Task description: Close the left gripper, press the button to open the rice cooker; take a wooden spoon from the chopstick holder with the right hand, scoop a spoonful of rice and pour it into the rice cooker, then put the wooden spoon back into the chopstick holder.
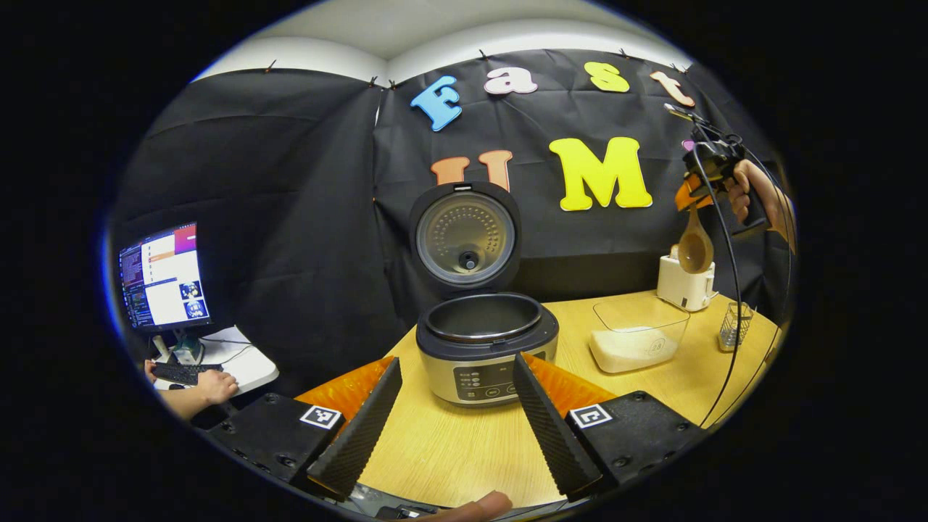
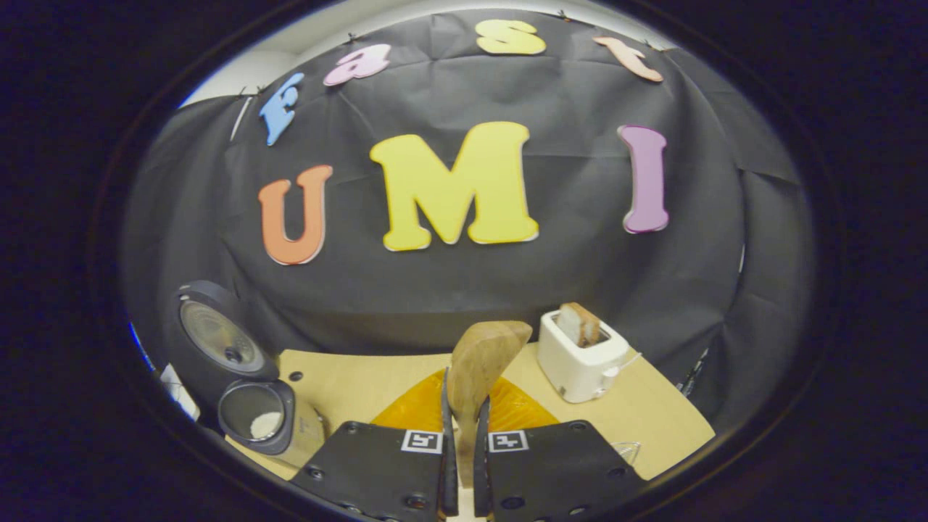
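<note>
The rice cooker stands open at the table's middle, its lid raised. My left gripper is open just in front of it, holding nothing. At the far right a hand holds my right gripper high above the toaster, with the wooden spoon hanging from it. In the right gripper view that gripper is shut on the wooden spoon, whose bowl sticks out past the fingertips. The cooker sits low left there, with a small white heap of rice in its pot. A clear container of rice and the chopstick holder stand on the right.
A white toaster with a bread slice stands at the back right of the wooden table. Off the table's left side are a monitor and a person's hand at a keyboard. A cable hangs from the right gripper.
</note>
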The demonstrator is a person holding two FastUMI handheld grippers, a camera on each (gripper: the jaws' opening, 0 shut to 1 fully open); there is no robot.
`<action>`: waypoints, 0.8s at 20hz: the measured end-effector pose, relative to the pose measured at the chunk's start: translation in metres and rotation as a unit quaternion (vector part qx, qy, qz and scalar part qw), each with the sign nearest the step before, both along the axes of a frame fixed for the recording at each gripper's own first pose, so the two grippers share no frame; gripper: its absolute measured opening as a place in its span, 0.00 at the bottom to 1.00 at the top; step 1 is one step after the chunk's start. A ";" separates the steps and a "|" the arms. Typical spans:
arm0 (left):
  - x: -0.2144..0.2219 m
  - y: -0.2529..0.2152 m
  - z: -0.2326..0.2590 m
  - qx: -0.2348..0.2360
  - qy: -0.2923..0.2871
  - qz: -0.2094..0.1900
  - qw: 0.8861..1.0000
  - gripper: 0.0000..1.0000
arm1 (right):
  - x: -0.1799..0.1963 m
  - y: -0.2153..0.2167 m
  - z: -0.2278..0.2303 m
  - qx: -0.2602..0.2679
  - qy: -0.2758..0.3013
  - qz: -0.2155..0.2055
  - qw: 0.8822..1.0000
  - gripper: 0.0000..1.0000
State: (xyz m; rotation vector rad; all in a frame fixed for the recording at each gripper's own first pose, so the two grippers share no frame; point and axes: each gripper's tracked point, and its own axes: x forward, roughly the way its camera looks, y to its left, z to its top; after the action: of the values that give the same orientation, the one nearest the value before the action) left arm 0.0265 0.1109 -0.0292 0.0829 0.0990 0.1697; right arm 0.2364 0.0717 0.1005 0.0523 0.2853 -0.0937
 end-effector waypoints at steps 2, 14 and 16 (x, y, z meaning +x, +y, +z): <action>0.001 -0.011 0.003 0.012 -0.004 -0.010 1.000 0.98 | -0.003 -0.047 -0.008 -0.016 0.000 -0.038 0.999 0.08; 0.001 -0.009 0.001 0.011 0.000 -0.005 1.000 0.99 | -0.024 -0.177 -0.100 0.004 0.055 -0.148 0.988 0.08; 0.001 -0.006 0.000 0.009 0.001 -0.004 1.000 0.99 | -0.022 -0.169 -0.114 0.000 0.056 -0.108 0.993 0.08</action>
State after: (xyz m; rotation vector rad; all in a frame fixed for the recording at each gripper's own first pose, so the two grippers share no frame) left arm 0.0273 0.1047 -0.0288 0.1009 0.0984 0.1635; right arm 0.2148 -0.0975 -0.0139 0.0787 0.3907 -0.3120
